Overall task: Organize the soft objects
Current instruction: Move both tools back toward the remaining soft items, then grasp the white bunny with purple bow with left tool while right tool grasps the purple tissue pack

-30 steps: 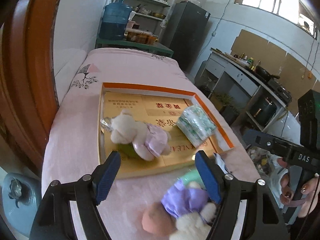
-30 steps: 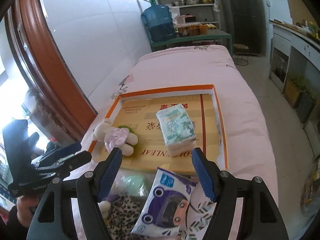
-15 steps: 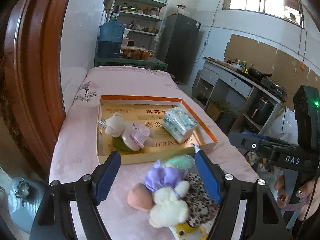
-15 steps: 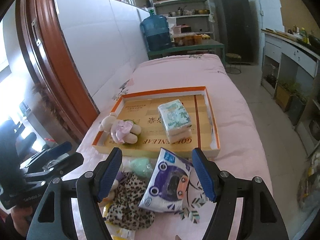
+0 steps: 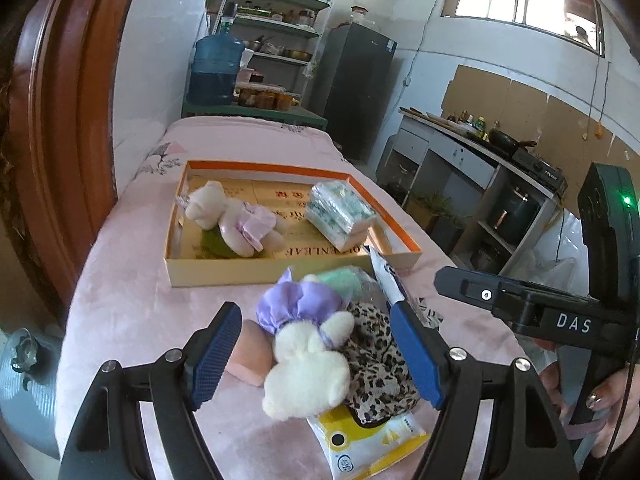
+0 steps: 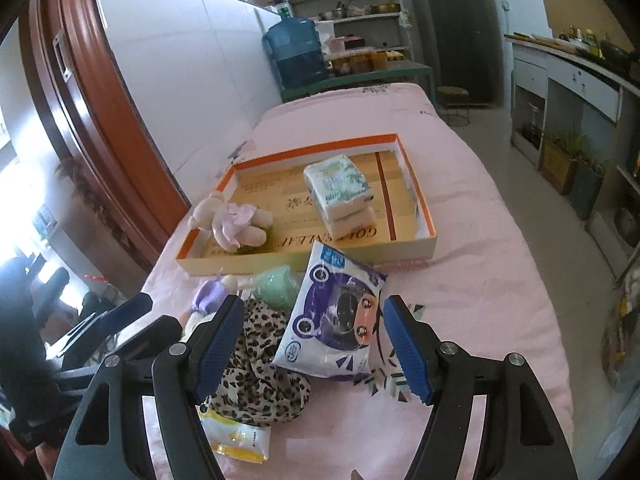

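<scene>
Pink-clothed table (image 6: 480,240) with orange-rimmed cardboard tray (image 6: 416,188).
Left gripper (image 5: 316,354) over white purple-dressed plush (image 5: 306,344), right gripper (image 6: 314,344) over purple cartoon packet (image 6: 336,316); both jaws spread, empty.

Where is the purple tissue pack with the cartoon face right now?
In the right wrist view the purple tissue pack lies on the pink cloth between the open fingers, just outside the tray, beside the leopard-print fabric.

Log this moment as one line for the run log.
left gripper: open, over purple-dress bear | right gripper: open, over purple tissue pack | box: bear, tissues
</scene>
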Tool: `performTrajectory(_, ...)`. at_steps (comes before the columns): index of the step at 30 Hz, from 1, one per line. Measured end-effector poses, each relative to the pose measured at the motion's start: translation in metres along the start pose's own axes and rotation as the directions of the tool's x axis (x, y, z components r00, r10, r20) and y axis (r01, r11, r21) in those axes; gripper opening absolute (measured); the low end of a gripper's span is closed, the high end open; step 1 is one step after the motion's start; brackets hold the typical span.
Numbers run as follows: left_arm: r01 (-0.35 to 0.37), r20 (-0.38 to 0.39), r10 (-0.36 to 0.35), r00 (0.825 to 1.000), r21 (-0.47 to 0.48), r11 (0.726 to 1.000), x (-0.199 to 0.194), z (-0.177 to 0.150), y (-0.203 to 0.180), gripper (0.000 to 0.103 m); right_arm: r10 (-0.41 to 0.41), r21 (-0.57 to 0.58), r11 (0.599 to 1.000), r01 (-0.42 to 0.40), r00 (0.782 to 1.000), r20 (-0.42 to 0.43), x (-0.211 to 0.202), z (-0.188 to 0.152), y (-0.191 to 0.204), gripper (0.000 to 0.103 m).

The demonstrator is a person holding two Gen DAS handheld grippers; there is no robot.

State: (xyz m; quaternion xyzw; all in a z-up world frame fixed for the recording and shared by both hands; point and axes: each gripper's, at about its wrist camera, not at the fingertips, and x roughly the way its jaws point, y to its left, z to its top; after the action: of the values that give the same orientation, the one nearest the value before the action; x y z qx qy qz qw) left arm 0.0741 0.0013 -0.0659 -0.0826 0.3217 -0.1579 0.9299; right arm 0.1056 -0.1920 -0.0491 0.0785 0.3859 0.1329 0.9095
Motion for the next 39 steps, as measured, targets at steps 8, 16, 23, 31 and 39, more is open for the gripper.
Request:
performTrajectory(8,0.013,-0.027,-0.013,1.0,-0.004,1.0,0.012,-0.007,0.002,0.076,-0.034,0.028,0.999,0.034,0.999,-0.035,0.021,-0.003,-0.003,0.074)
performTrajectory(16,-0.011,-0.05,0.013,0.999,0.035,0.999,0.026,-0.01,-0.005,0.076,-0.033,0.048,0.998,0.036,0.998,-0.062,0.036,0.0,-0.007,0.073)
performTrajectory(23,-0.023,-0.077,0.027,0.997,0.058,0.998,0.039,-0.016,-0.007,0.076,-0.038,0.044,0.998,0.042,0.995,-0.089,0.054,0.0,-0.006,0.073)
performTrajectory(31,-0.033,-0.072,0.039,0.997,0.084,0.996,0.043,-0.022,-0.009,0.063,-0.054,0.038,0.997,0.06,0.991,-0.126,0.071,-0.006,-0.007,0.073)
performTrajectory(39,0.013,-0.067,-0.013,0.998,-0.001,1.0,0.042,-0.023,0.006,0.039,-0.057,0.05,0.997,0.064,0.99,-0.13,0.075,-0.01,-0.01,0.073)
